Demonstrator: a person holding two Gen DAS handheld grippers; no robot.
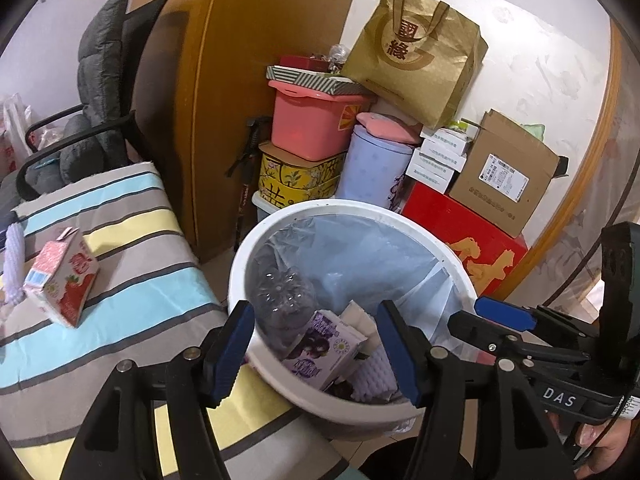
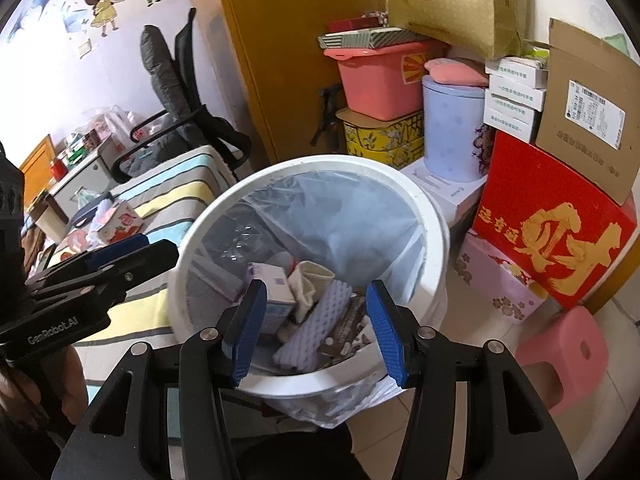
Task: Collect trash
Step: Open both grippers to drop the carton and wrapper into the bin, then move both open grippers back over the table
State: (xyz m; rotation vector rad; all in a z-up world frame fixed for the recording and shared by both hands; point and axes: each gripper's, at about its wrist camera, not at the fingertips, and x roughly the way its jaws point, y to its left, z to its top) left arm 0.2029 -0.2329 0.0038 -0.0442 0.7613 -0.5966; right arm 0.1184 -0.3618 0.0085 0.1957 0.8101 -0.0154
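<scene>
White bin (image 2: 432,216) sits below both our grippers, left (image 1: 316,354) and right (image 2: 316,332), jaws wide, empty. Strawberry carton (image 1: 60,276) left of it may topple if clipped.

Carton (image 1: 60,276) on bed (image 1: 132,248), left of bin (image 1: 240,264)

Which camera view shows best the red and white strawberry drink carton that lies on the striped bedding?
The left wrist view shows the red and white strawberry drink carton best: large, near, its printed strawberries clear. In the right wrist view the carton is small and far off, just above the left hand-held gripper.
</scene>
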